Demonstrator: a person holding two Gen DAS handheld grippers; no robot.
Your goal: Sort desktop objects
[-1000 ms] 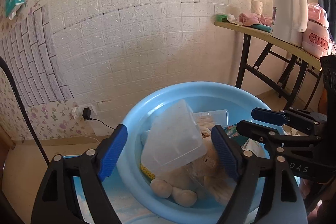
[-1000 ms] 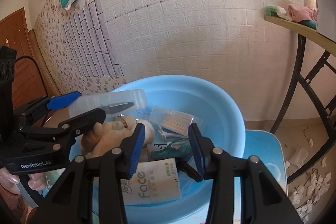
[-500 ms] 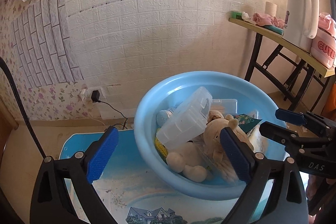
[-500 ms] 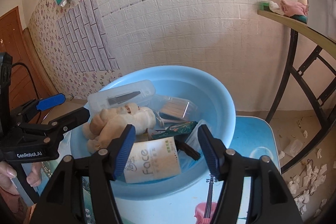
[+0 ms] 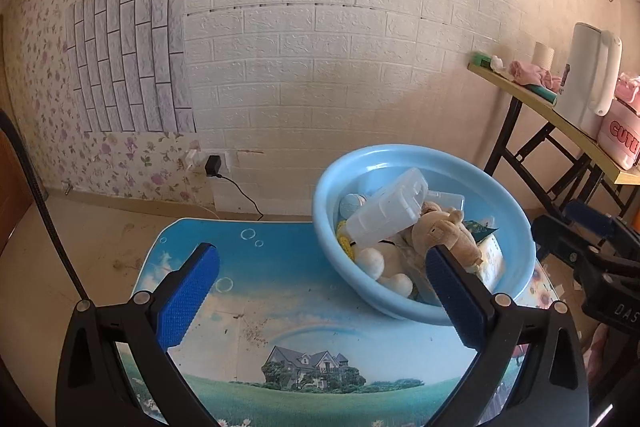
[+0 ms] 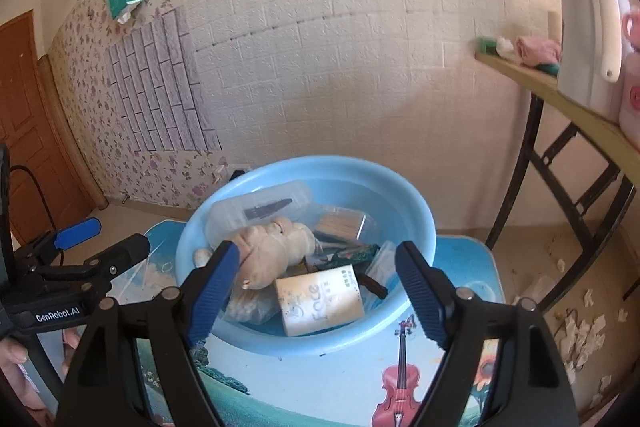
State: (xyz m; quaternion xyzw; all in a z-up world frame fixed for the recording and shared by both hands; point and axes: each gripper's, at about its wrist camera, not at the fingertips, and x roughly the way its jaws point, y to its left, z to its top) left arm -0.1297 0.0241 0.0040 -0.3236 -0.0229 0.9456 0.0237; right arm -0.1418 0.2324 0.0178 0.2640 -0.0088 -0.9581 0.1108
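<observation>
Both grippers have drawn back from the basin since a second ago, and each pair of jaws has just been opening; nothing lies between either pair. Nearest, the left gripper [image 5: 320,291] hangs over the picture-printed worktop [image 5: 280,307] with its blue-padded fingers [image 5: 188,295] wide apart, the basin to its right. The right gripper [image 6: 316,291] also has its fingers [image 6: 420,291] spread wide, framing the near rim of the blue basin [image 6: 424,227]. Inside the basin the sorted things are heaped: a white "Face" packet [image 6: 320,299] at the front, a tan plush toy [image 6: 272,251] behind it, a clear plastic box [image 6: 260,207] leaning on top, and a clear box of wooden sticks [image 6: 340,223] farther back. Beyond stands a white brick-pattern wall [image 5: 340,47], and at right a side table [image 5: 560,111] bearing a white kettle [image 5: 588,79].
</observation>
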